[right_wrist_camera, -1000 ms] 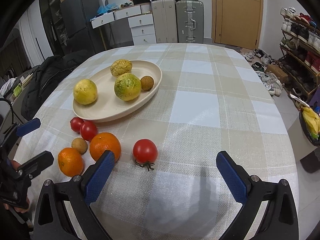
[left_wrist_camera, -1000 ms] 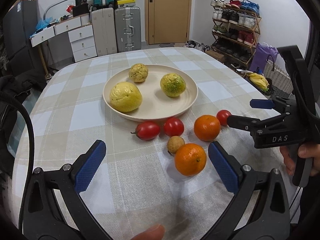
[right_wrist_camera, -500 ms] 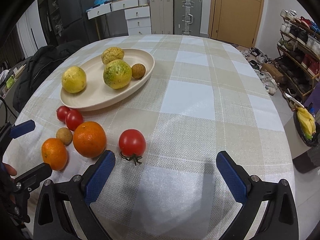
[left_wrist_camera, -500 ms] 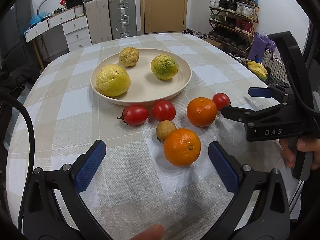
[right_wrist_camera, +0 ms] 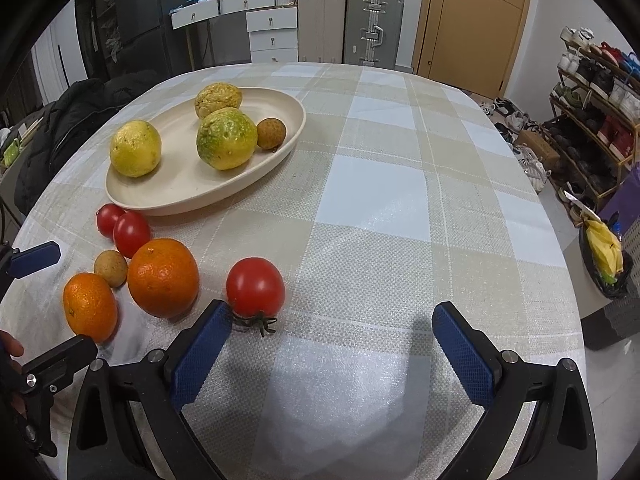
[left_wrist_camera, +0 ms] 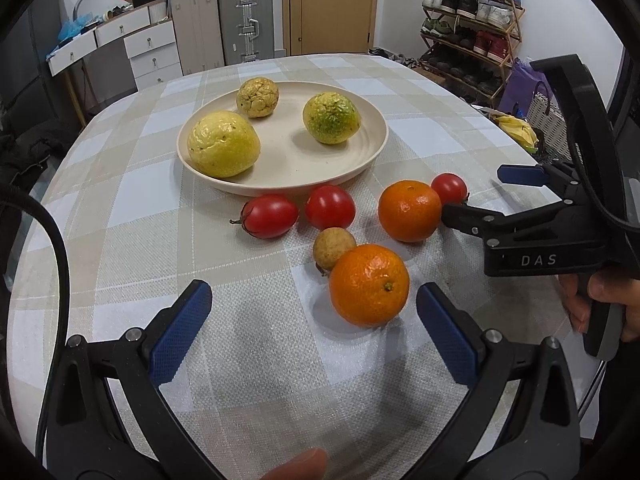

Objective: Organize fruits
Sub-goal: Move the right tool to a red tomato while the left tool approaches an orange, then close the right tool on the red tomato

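A cream plate (left_wrist_camera: pixel 352 160) (right_wrist_camera: pixel 176 196) holds three yellow-green fruits and a small brown longan (right_wrist_camera: pixel 271 133). In front of it lie three tomatoes, two oranges and another longan (left_wrist_camera: pixel 333 247). My left gripper (left_wrist_camera: pixel 316 328) is open, with the near orange (left_wrist_camera: pixel 369 285) just ahead between its fingers. My right gripper (right_wrist_camera: pixel 332 344) is open; its left fingertip is beside a tomato (right_wrist_camera: pixel 256 288) next to the far orange (right_wrist_camera: pixel 163 278). The right gripper also shows in the left wrist view (left_wrist_camera: pixel 484 196), around that tomato (left_wrist_camera: pixel 450 188).
The table has a checked beige and white cloth (right_wrist_camera: pixel 380 200). A black jacket (right_wrist_camera: pixel 76 124) hangs at its left edge. Drawers and suitcases stand behind, a shoe rack (left_wrist_camera: pixel 472 20) at the right, and a basket with bananas (right_wrist_camera: pixel 604 256) on the floor.
Both grippers have moved forward toward the fruit. The near orange now sits closer to the left fingers, and the tomato is now at the right gripper's left fingertip.
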The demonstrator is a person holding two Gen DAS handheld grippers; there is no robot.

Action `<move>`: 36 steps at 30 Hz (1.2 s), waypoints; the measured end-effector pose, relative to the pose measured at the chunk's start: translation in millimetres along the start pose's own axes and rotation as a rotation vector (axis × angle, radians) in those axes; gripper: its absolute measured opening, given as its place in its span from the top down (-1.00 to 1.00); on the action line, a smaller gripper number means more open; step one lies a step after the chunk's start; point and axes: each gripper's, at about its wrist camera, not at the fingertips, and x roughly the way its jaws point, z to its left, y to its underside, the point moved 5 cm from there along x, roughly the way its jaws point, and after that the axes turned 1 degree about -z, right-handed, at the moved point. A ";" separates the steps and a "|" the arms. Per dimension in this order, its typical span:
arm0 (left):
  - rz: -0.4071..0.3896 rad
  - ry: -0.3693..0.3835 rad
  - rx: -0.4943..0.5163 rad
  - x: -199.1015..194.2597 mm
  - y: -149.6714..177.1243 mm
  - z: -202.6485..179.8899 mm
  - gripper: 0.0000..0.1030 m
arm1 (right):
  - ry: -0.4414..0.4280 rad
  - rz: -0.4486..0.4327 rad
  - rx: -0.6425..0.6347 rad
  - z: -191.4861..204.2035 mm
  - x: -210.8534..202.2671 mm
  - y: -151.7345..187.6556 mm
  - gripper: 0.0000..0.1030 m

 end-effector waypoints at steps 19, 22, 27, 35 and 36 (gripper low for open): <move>0.008 0.002 0.001 2.8 0.7 0.1 -0.98 | -0.107 -0.026 -0.070 21.0 -8.6 -1.7 0.10; 0.006 0.004 0.000 2.8 1.4 0.0 -0.98 | -0.114 -0.031 -0.090 24.7 -10.0 -0.8 0.22; 0.007 0.003 0.001 2.9 1.5 -0.2 -0.98 | -0.124 -0.035 -0.099 27.3 -11.5 0.5 0.42; 0.005 0.004 0.001 3.4 1.5 0.0 -0.98 | -0.134 -0.054 -0.097 26.8 -15.1 -0.1 0.45; 0.005 0.003 0.001 3.2 1.6 0.0 -0.98 | -0.134 -0.062 -0.093 26.1 -16.8 -0.9 0.45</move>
